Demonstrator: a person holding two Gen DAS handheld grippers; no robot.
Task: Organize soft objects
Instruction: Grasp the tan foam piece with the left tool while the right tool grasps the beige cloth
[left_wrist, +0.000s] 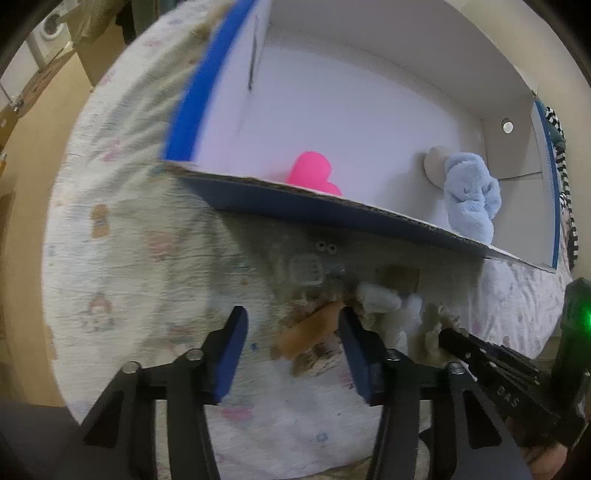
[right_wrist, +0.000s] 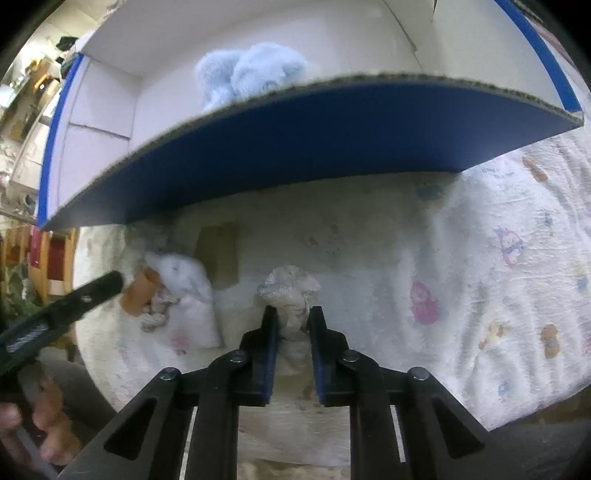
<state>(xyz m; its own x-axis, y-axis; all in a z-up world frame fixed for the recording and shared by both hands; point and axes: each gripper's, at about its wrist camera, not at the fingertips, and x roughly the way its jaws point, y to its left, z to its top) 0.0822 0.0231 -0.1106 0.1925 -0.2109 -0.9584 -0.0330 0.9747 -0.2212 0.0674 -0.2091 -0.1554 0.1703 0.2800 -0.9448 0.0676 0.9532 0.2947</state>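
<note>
Cardboard box (left_wrist: 369, 218) with a blue outside and white inside sits on a printed bedsheet (left_wrist: 122, 206), and it's the landmark for everything. Inside it I count two soft things for sure: one pink plush (left_wrist: 312, 173) near the front wall, and one light blue fluffy toy (left_wrist: 471, 195) toward the right corner in the left wrist view, with a beige round bit (left_wrist: 434, 166) just behind it that I can't tell apart as its own item or not.

Outside the box, just in front of its front wall, there's a small pile on the sheet: one orange-brown piece (left_wrist: 314, 328), one white fluffy piece (left_wrist: 384, 299), and one greyish-white crumpled soft toy (right_wrist: 291, 295). That makes three loose things, though it's all pretty blurry.

Two grippers total. The left gripper (left_wrist: 291, 332) is spread wide with nothing between its blue pads, and the orange-brown piece lies just ahead of its right finger. The right gripper (right_wrist: 291, 325) is pinched narrow around the lower part of the greyish-white toy, pads touching it on both sides, in front of the box and below its rim
</note>
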